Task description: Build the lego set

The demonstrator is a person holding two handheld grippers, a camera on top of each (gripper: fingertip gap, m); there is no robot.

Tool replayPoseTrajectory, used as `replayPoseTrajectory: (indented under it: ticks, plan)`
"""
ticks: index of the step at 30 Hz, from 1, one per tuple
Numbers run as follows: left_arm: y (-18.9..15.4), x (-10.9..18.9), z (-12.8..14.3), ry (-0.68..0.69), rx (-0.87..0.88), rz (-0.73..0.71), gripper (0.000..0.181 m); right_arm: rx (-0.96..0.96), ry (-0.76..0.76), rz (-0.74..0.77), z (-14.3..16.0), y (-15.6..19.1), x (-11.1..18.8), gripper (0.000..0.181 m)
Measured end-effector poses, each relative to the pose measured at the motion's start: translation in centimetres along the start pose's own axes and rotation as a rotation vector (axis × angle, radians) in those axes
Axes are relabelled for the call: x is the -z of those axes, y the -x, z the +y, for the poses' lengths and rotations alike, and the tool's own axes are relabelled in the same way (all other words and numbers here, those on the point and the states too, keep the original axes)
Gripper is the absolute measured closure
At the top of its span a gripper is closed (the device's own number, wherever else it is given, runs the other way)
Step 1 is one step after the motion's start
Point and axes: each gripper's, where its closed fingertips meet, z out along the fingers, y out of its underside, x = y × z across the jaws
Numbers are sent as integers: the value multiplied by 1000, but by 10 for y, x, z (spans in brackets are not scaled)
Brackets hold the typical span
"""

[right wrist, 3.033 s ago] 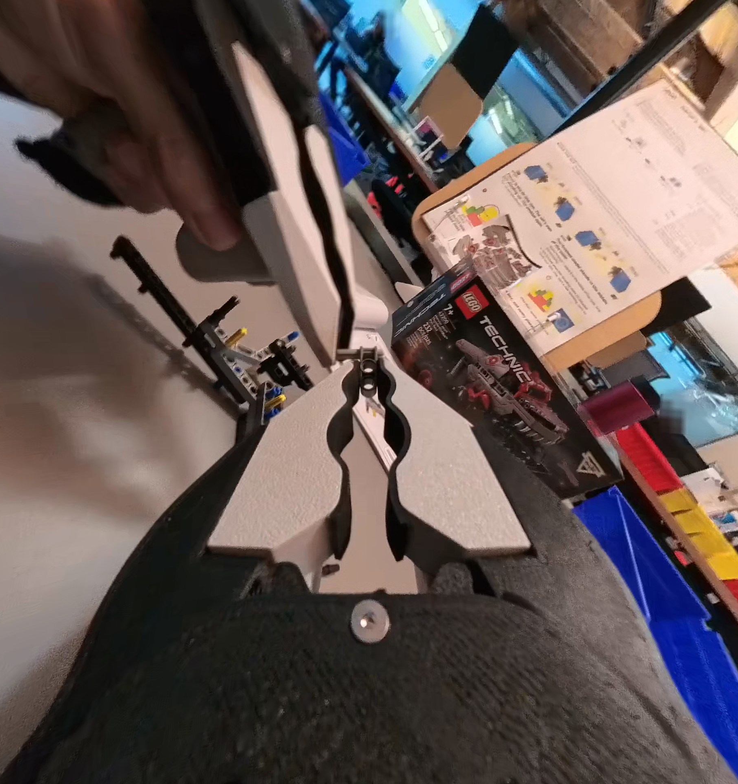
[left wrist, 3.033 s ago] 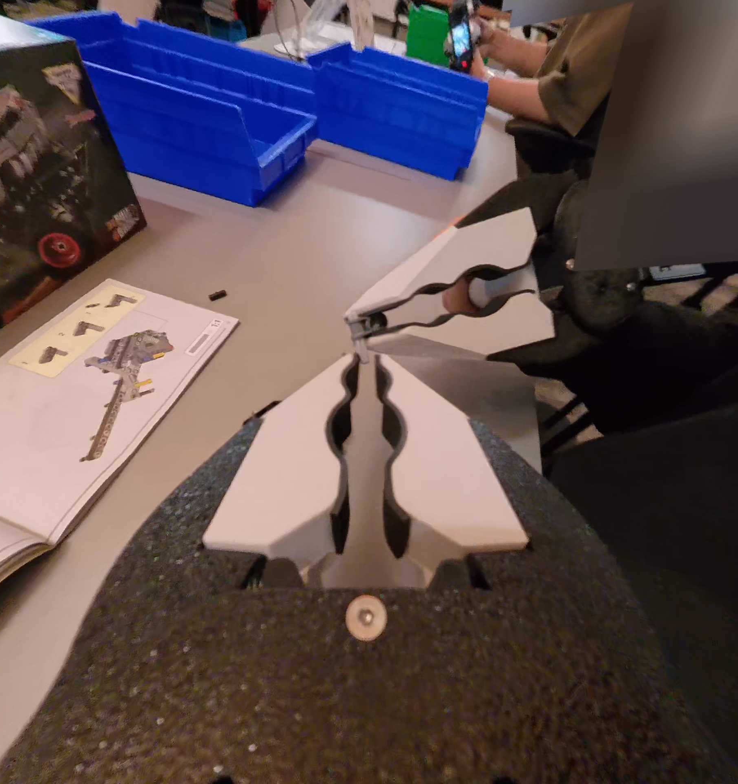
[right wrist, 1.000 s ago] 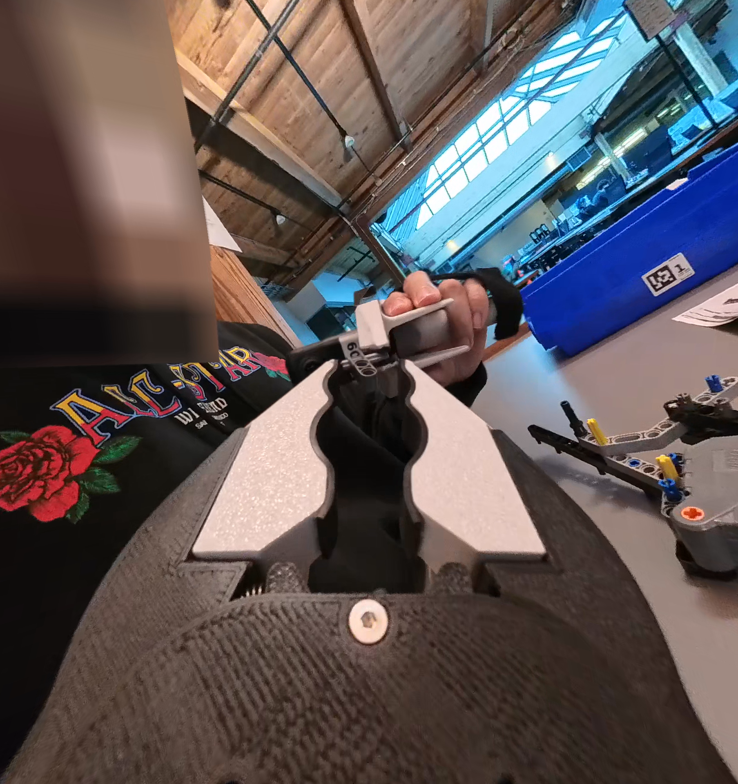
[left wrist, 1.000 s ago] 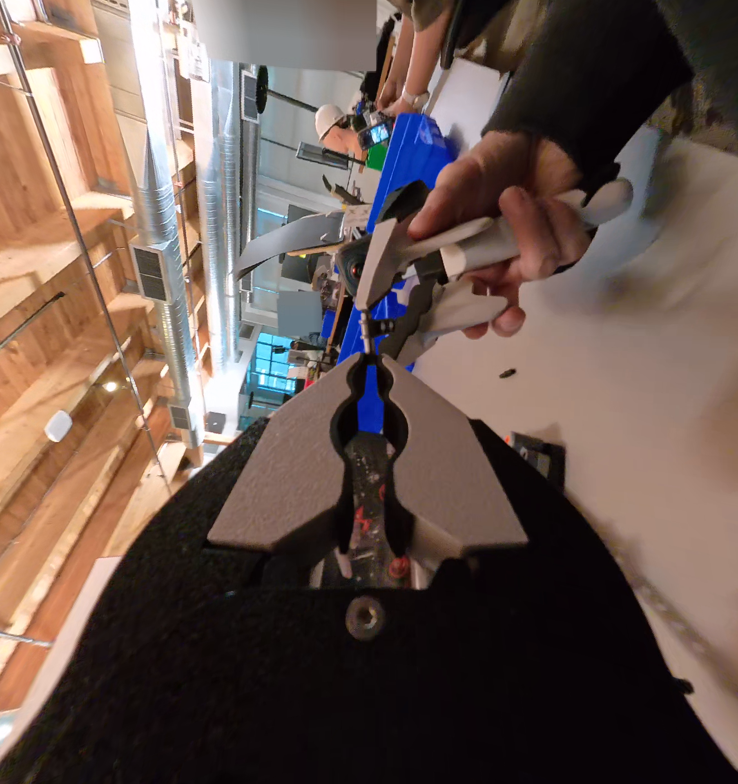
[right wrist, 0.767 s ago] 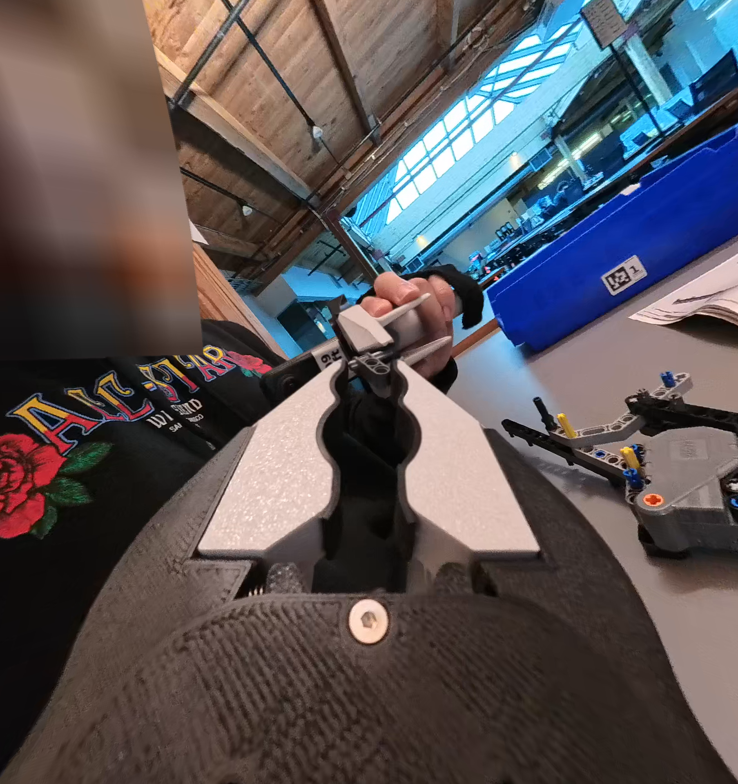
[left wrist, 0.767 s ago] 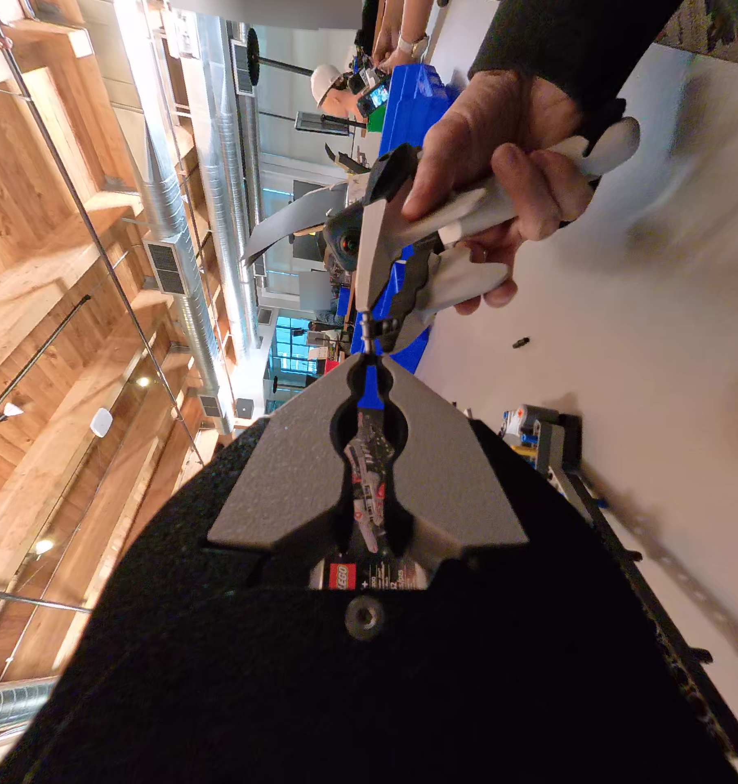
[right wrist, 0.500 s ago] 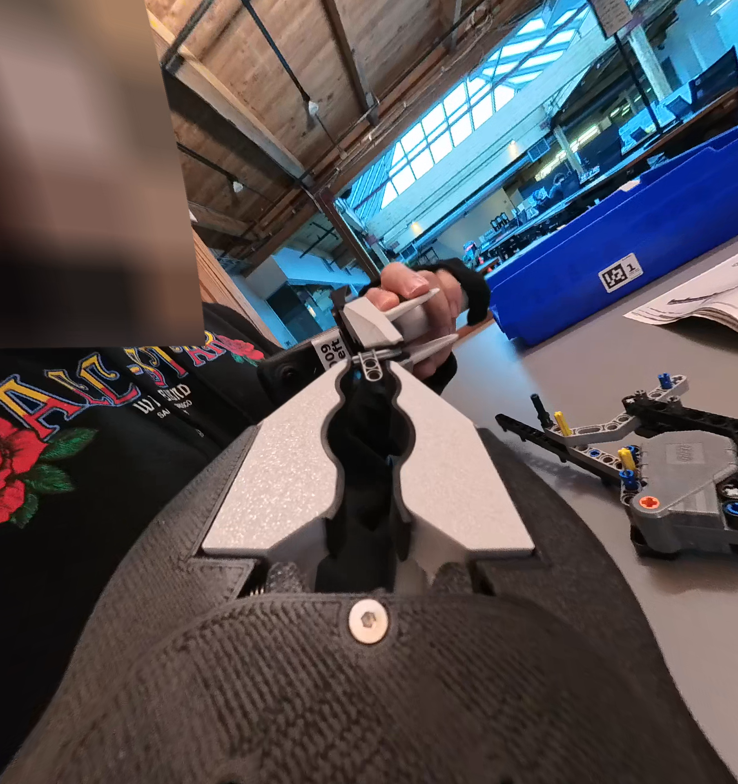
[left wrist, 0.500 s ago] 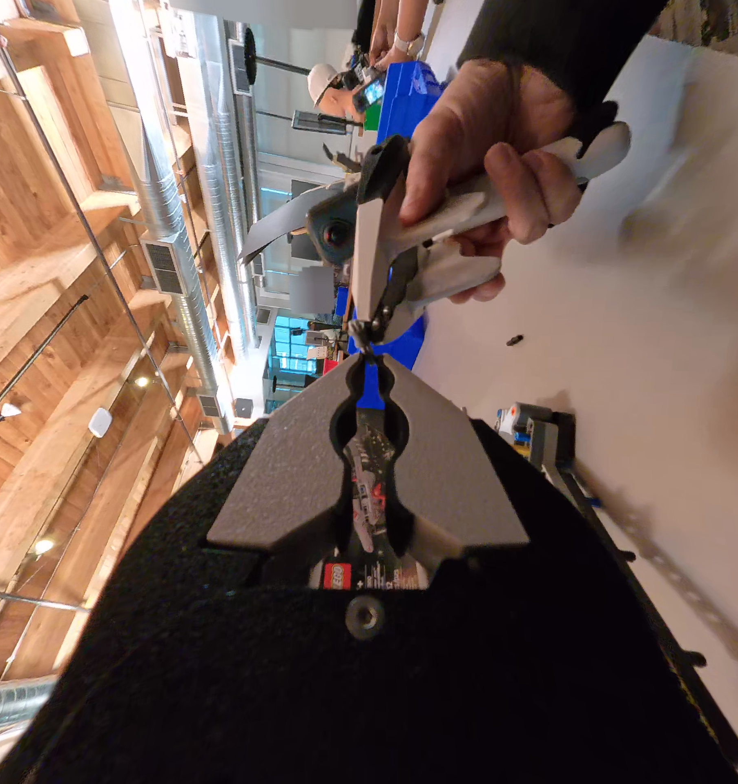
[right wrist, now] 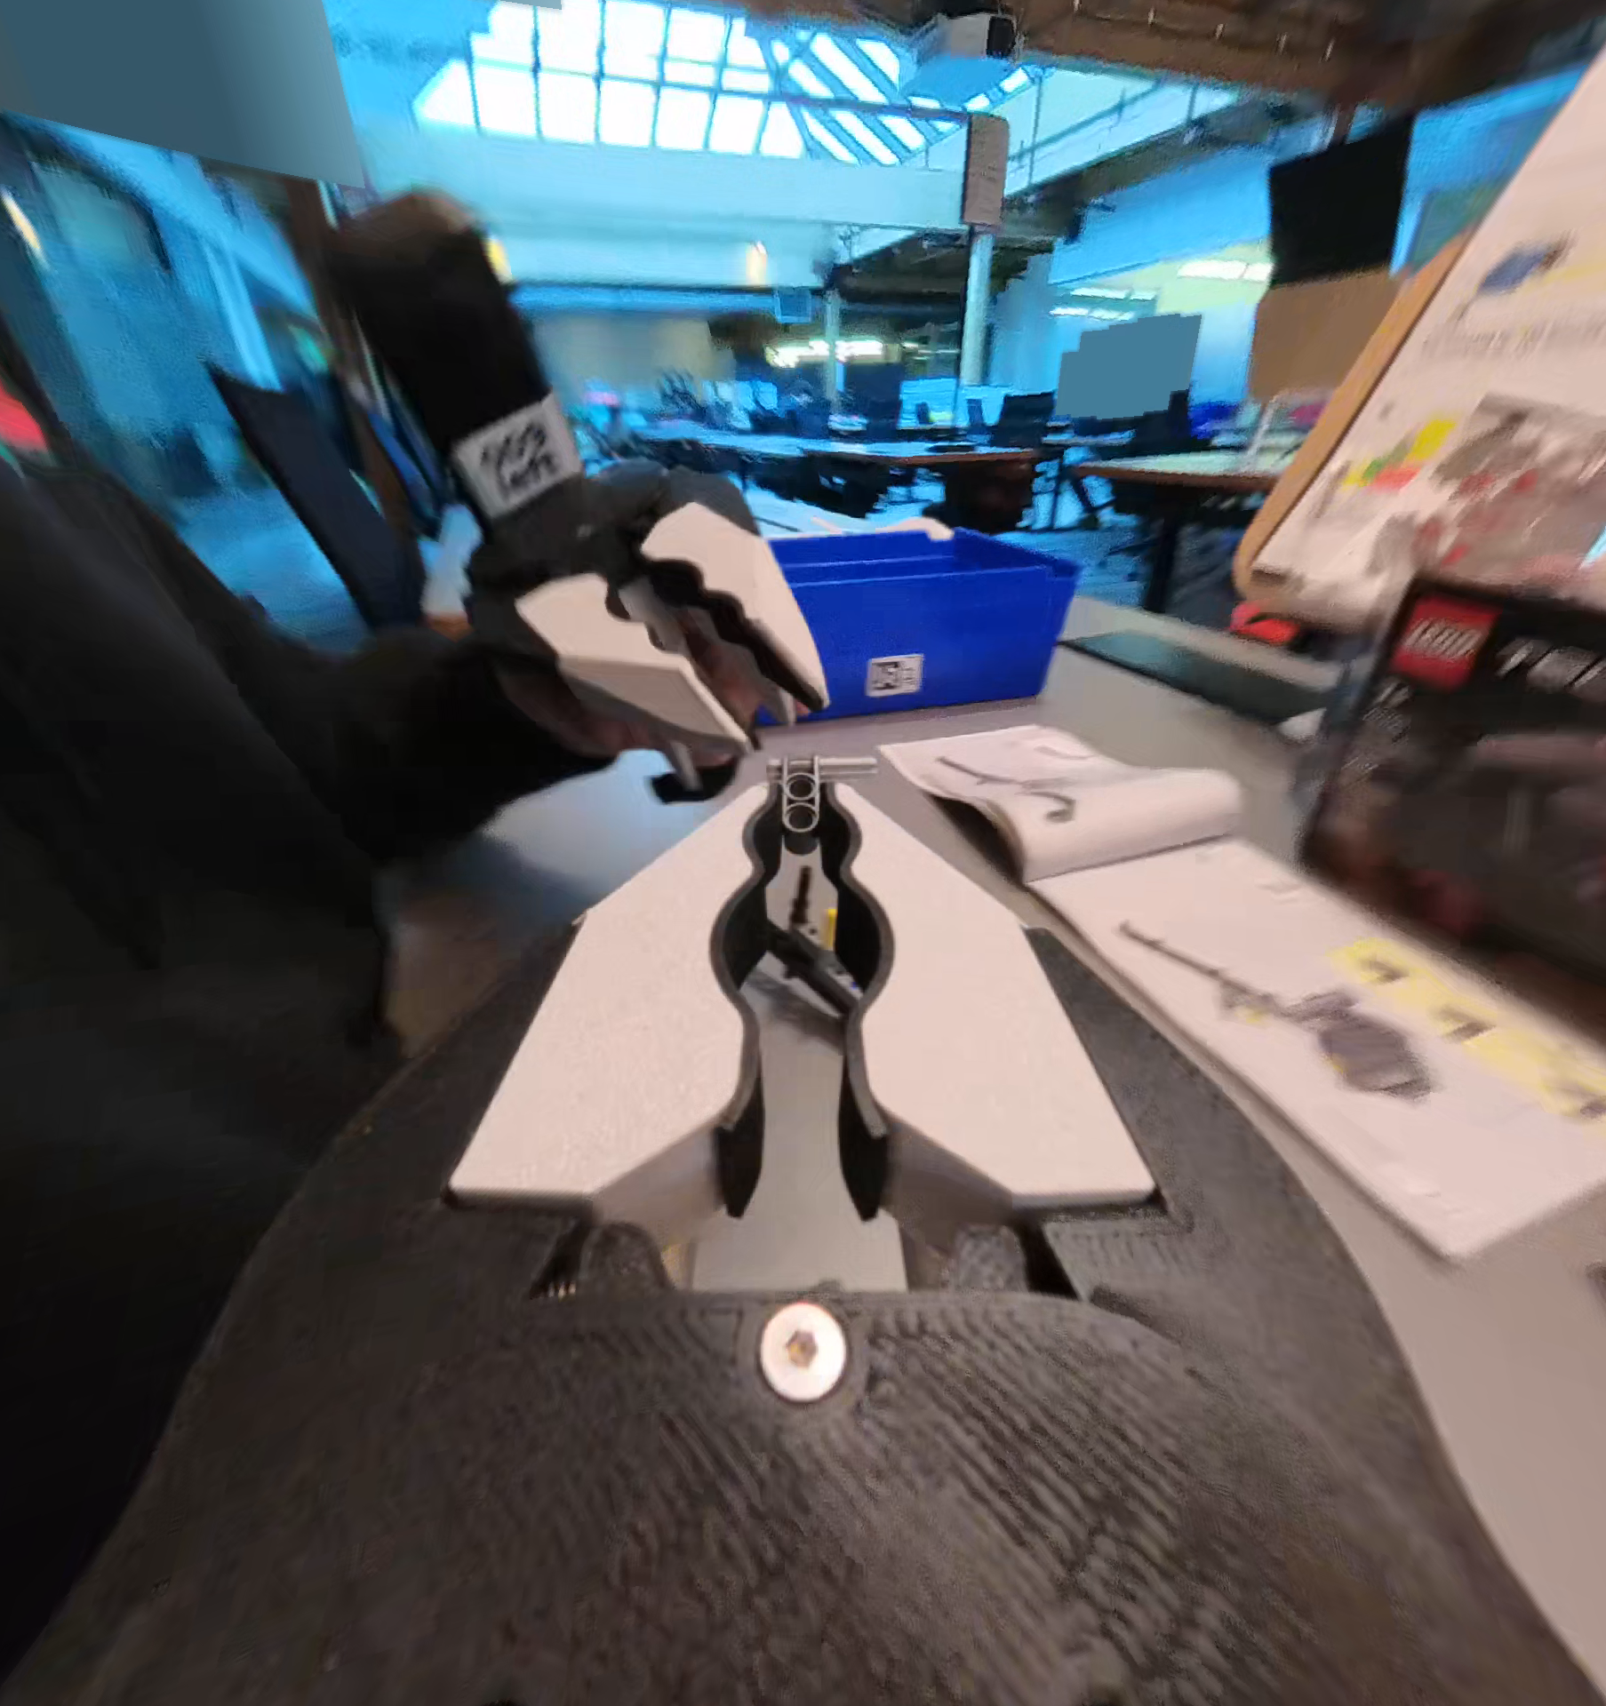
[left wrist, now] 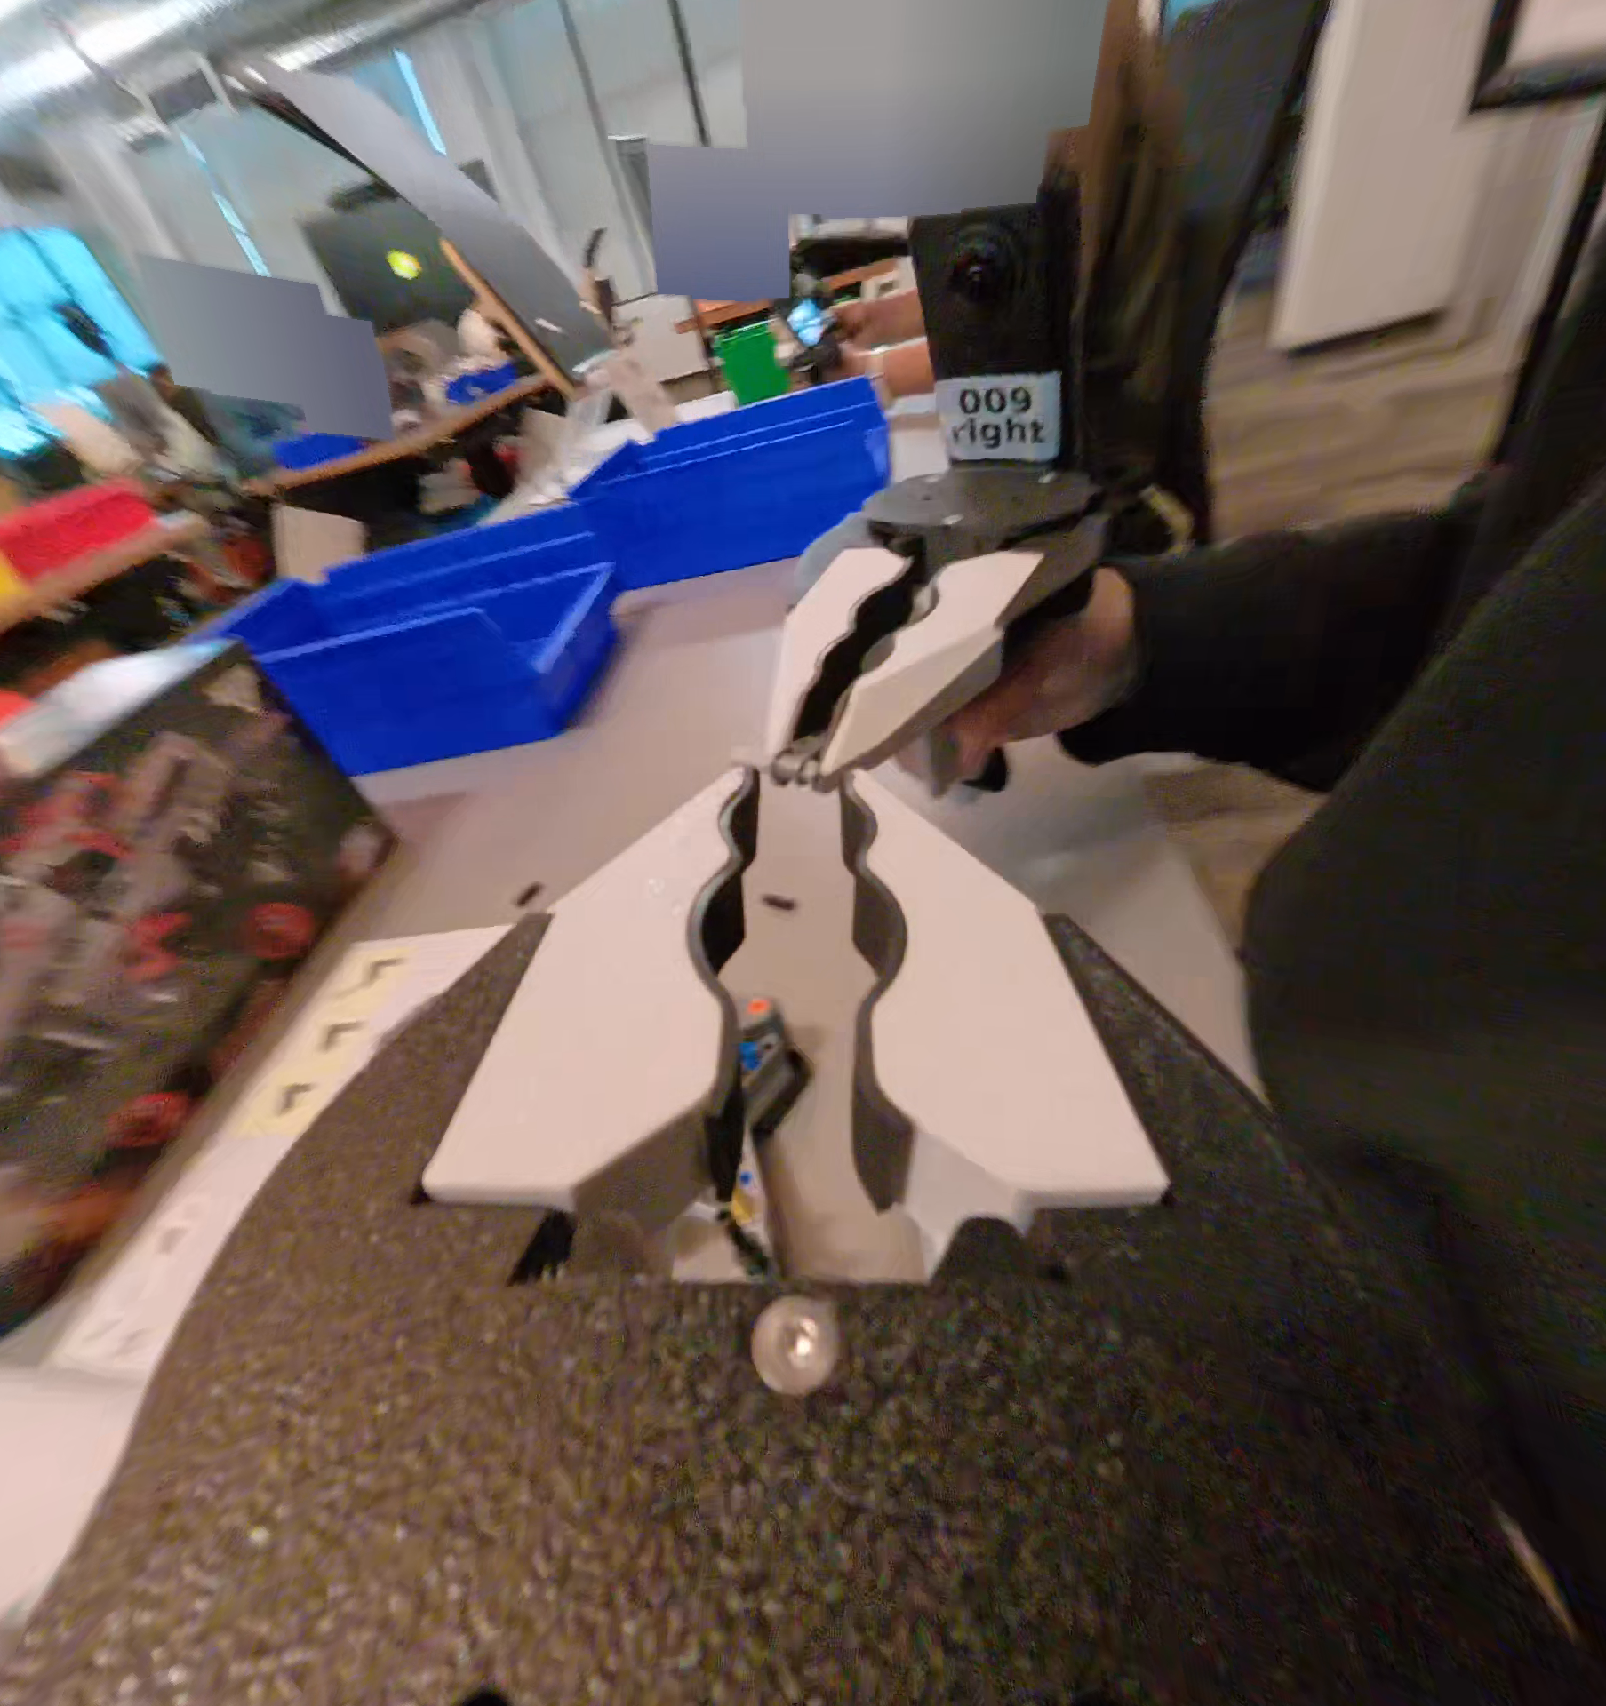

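My right gripper (right wrist: 803,803) is shut on a small grey connector with a short axle (right wrist: 813,780) and holds it above the grey table. In the left wrist view the right gripper (left wrist: 797,759) pinches this piece (left wrist: 791,768) just in front of my left gripper (left wrist: 799,785), which is open and empty. The left gripper also shows in the right wrist view (right wrist: 780,720), up and left of the piece, jaws apart. The part-built lego assembly lies on the table below, seen between the fingers (left wrist: 762,1043) (right wrist: 808,960).
An open instruction booklet (right wrist: 1334,997) (left wrist: 346,997) lies next to the lego box (left wrist: 88,923) (right wrist: 1519,785). Blue bins (left wrist: 466,655) (right wrist: 910,618) stand at the back. Small black pins (left wrist: 778,900) lie on the table. A person's dark sleeve (left wrist: 1427,738) is at the right. Only a small space, under 4 cm, lies between the two pairs of fingers.
Both grippers were pinching the small grey piece tip to tip and tilted upward. The left gripper has opened and let go; the piece stays in the right gripper. Both views have swung back toward the table.
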Motion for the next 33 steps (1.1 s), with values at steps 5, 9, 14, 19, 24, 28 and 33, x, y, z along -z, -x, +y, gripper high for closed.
replayPoseTrajectory:
  ticks: [5, 9, 14, 19, 24, 28, 33]
  plan:
    - [-9, -3, 7, 14, -15, 77, 163, 205, 54, 28, 4, 9, -7, 175]
    - [-11, 0, 6, 13, -38, 95, 167, 254, 95, -8, 8, 17, -9, 175]
    - [-13, 4, 4, -1, -71, 116, 172, 212, 63, -23, 3, 20, -10, 175]
    - [-11, 6, 4, 10, -63, 114, 172, 211, 64, -25, 4, 22, -12, 175]
    - [-11, 7, 12, 58, -55, 126, 173, 176, 56, -21, 5, 21, -15, 175]
    - [-12, 7, 14, 72, -16, 149, 173, 188, 84, -23, 11, 21, -15, 175]
    - [-14, 5, 16, 81, 32, 173, 173, 203, 109, -44, 15, 24, -14, 175]
